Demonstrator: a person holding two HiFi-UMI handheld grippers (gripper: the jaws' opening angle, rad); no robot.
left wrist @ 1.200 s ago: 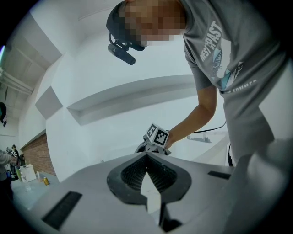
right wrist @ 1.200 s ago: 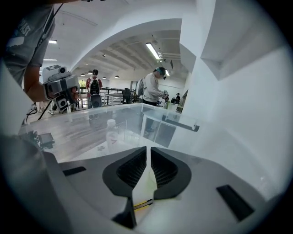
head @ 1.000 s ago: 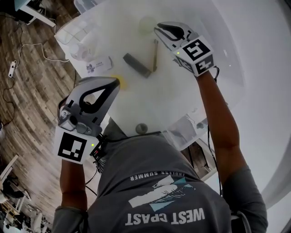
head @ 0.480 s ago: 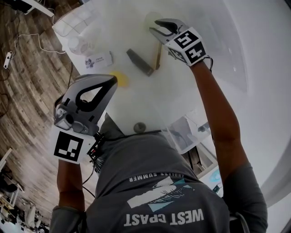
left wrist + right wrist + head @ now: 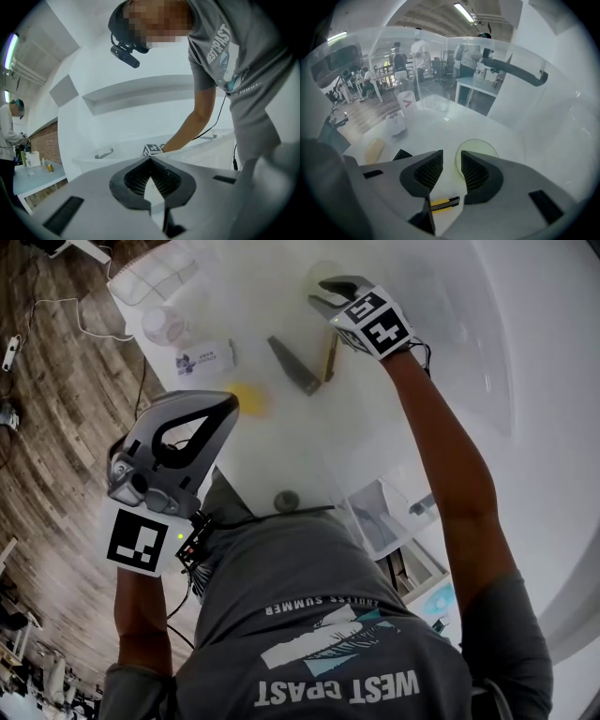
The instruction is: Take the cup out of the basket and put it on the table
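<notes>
- Right gripper: mine. The jaws stand apart and have just been opening, with nothing between the pads.
- Pale green translucent round cup: upright on the white table, just past my right tips. Its rim is partly behind one jaw.
- Clear plastic basket with a dark handle: its wall curves close behind the cup. I cannot tell if the cup stands inside it.
- Open room: bare white surface lies on the cup's near and left sides.
- Left gripper: clenched on nothing, over the table's near edge and well apart from the cup.
</notes>
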